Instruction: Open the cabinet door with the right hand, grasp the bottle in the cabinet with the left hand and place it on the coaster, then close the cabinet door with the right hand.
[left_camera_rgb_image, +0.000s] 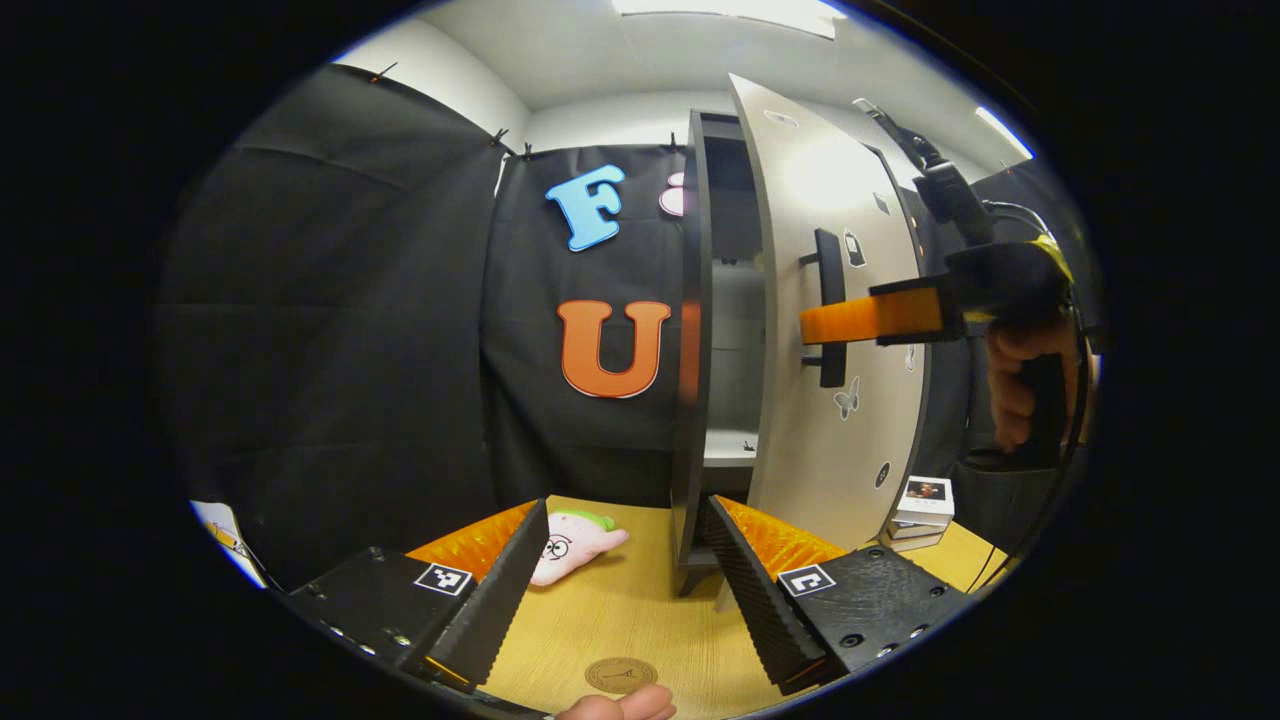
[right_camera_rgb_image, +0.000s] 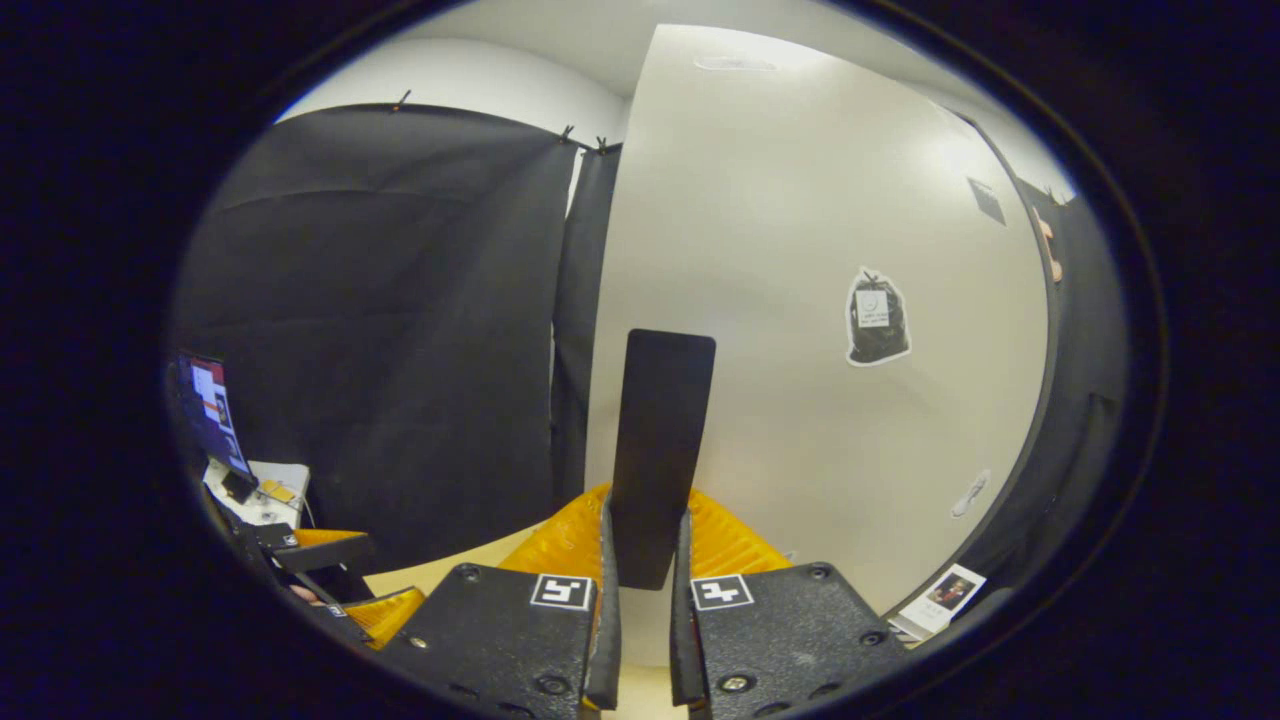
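left gripper (left_camera_rgb_image: 620, 585): black mounts carrying square black-and-white markers, screws showing, ridged inner faces
right gripper (right_camera_rgb_image: 645, 620): black mounts bearing square markers, screws showing
right gripper body: black housing, cables trailing above, a yellow band wrapping it

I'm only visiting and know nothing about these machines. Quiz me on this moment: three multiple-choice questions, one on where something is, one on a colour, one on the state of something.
1. Where does the plush toy lie?
A. on the table, left of the cabinet
B. on a cabinet shelf
C. on the coaster

2. What colour is the door handle?
A. white
B. black
C. red

3. How does the cabinet door stand?
A. fully shut
B. taken off
C. partly open

Answers:
1 A: the left gripper view shows the toy on the wood beside the cabinet.
2 B: it is a dark bar against the pale door.
3 C: the shelves show through the gap, while the right gripper clamps the handle.
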